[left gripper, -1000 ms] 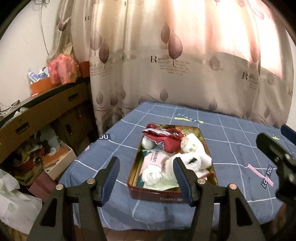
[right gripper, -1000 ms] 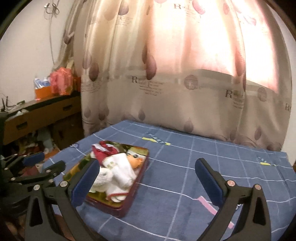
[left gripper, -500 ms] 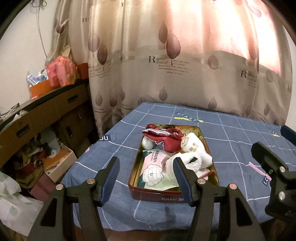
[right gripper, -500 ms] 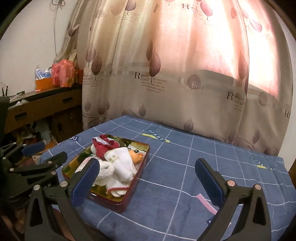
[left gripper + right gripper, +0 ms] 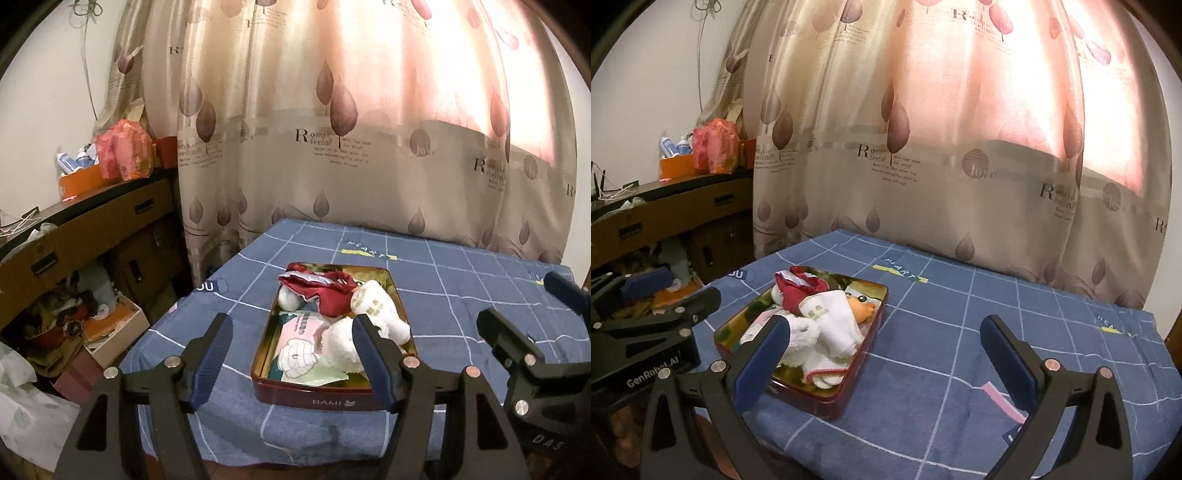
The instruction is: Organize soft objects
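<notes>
On the blue checked bedspread (image 5: 461, 280), seen from the left wrist camera, sits one dark red tin (image 5: 332, 397) with "BAMI" on its front wall, and all the soft stuff is piled inside it. The left gripper (image 5: 295, 354) hangs just short of the tin's near edge, jaws spread wide with nothing between them. I count one crumpled red cloth (image 5: 325, 291) at the far end, one rolled white towel (image 5: 376, 310) with green print on the right side, one fluffy white plush (image 5: 341, 345) toward the near end, and one pink-and-green packet (image 5: 299, 328) lying flat underneath. The right gripper pokes in at the right edge.

From the right wrist camera, same tin (image 5: 849, 391) sits off to the left, near the bed's corner, and the right gripper (image 5: 886, 354) is aimed at bare bedspread (image 5: 997, 314) beside it, jaws wide apart and holding nothing. You can also see one orange bit (image 5: 862, 308), looks like a beak or printed duck face, can't tell which. The left gripper (image 5: 657, 299) shows at the far left.

What could go wrong, as I see it: the pile is heaped above the rim, so grabbing the plush could drag the towel out with it. The tin is close to the bed edge too, so a sideways tug might slide it off. A finger catching the metal rim could tip it.
</notes>
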Demonstrator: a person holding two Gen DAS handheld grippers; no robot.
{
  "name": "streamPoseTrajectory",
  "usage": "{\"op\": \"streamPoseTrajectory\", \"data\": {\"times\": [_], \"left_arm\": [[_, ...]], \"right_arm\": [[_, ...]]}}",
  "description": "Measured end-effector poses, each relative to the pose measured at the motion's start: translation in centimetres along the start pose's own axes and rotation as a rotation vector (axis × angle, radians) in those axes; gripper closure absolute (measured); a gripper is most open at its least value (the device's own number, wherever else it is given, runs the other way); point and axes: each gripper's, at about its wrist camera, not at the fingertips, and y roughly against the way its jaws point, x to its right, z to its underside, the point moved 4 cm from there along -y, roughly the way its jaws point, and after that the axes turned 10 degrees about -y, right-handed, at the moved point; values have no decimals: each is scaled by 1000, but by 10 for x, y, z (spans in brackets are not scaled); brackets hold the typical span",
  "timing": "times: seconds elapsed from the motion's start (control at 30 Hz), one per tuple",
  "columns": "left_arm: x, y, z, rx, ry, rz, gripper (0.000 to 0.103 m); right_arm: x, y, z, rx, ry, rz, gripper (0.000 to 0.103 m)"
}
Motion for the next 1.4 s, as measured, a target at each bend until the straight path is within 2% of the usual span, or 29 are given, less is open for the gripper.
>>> {"op": "streamPoseTrajectory", "data": {"times": [0.17,0.33,0.53,0.77,1.4], "left_arm": [[-1,1,0,-4,9,-2,34],[-6,2,0,-28,27,-34,32],[-14,13,-2,16,61,-27,29],[-15,5,3,-58,74,-13,27],[-11,2,2,-54,54,0,27]], "right_arm": [[3,-2,0,-9,-14,2,1],[0,-2,1,-20,-8,-9,1],[-5,0,3,-21,2,-22,1],[-5,-2,4,-31,-6,-42,1],[-11,-5,11,-46,4,-41,1]]}}
